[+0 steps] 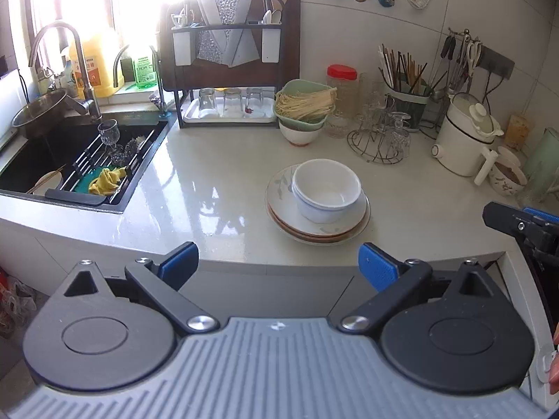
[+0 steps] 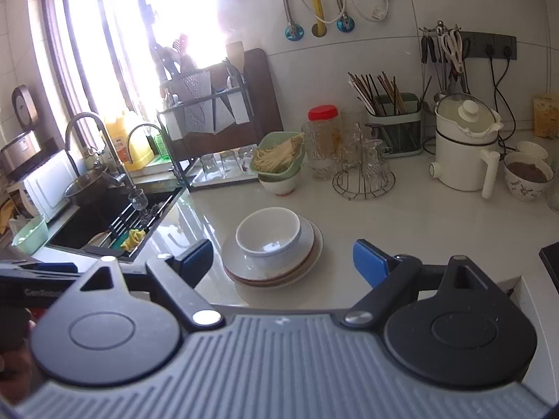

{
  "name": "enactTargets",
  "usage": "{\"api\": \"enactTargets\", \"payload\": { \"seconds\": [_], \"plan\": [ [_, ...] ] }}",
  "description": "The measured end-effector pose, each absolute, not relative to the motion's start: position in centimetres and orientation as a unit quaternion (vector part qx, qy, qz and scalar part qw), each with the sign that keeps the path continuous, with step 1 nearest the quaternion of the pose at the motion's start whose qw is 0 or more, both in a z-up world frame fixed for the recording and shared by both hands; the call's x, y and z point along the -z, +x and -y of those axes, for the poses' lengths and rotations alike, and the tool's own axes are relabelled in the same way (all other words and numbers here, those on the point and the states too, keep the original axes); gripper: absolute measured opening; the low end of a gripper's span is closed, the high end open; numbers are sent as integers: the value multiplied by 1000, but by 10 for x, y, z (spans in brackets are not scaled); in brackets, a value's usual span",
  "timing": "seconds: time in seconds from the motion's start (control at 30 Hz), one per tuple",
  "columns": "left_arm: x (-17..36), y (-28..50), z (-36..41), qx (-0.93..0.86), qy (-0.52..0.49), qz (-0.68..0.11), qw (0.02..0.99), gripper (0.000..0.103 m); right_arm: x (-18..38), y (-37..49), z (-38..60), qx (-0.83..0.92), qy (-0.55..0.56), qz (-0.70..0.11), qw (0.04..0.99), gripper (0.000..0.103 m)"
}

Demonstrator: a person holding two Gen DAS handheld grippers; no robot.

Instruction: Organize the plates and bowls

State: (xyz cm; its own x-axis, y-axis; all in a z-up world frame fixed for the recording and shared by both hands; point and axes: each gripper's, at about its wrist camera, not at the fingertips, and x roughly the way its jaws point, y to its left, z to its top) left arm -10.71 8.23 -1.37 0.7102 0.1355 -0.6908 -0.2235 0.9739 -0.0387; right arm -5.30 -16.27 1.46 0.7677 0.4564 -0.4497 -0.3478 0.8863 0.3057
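**Both grippers empty in front of the stack**

Our left gripper (image 1: 277, 262) and right gripper (image 2: 283, 262) have the jaws wide apart and hold nothing. At 12 o'clock from them, two nested white bowls (image 1: 326, 188) sit on the stacked plates (image 1: 279, 195) on the counter (image 1: 216, 174), probably gathered so to save place. The sink (image 1: 31, 171) lies at 10 o'clock.

Window (image 1: 104, 0) blown out; glare on countertop (image 1: 209, 192); fisheye-bent edges.
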Motion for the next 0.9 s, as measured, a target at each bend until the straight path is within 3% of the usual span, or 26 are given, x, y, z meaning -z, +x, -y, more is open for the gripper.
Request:
{"api": "enactTargets", "payload": {
  "seconds": [0.9],
  "plan": [
    [12, -84, -125, -118, -96, -380, 912, 100, -2, -37, 147, -203, 81, -297, 930, 88]
  ]
}}
